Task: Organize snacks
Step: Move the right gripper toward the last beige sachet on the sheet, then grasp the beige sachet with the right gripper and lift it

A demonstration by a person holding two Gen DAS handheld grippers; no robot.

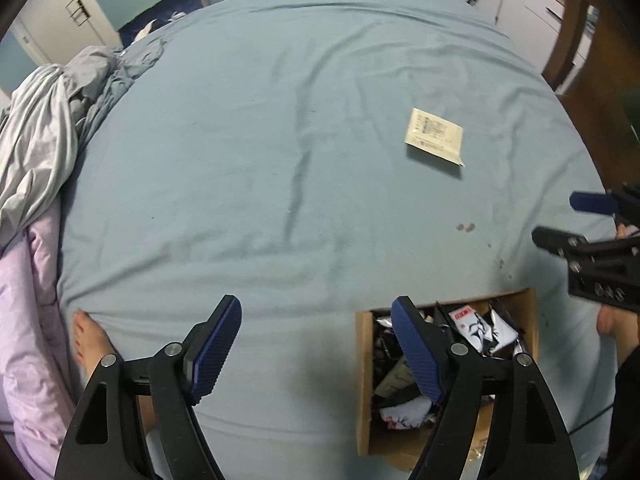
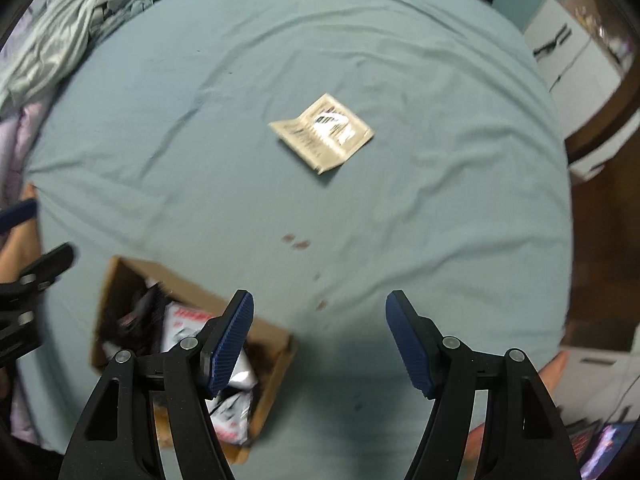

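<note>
A cream snack packet (image 1: 435,135) lies flat and alone on the blue bedsheet; it also shows in the right wrist view (image 2: 324,132). An open cardboard box (image 1: 365,360) near me holds several black-and-white snack packets (image 1: 476,328); the box also shows in the right wrist view (image 2: 105,312). My left gripper (image 1: 318,346) is open and empty, its right finger over the box. My right gripper (image 2: 320,340) is open and empty above bare sheet, right of the box and short of the cream packet. It shows at the right edge of the left wrist view (image 1: 560,220).
A crumpled grey blanket (image 1: 48,120) and pink quilt (image 1: 28,340) lie along the left side of the bed. A bare foot (image 1: 86,340) rests at the near left. Small dark stains (image 2: 296,240) mark the sheet. White cabinets (image 1: 512,4) stand beyond the bed's far right.
</note>
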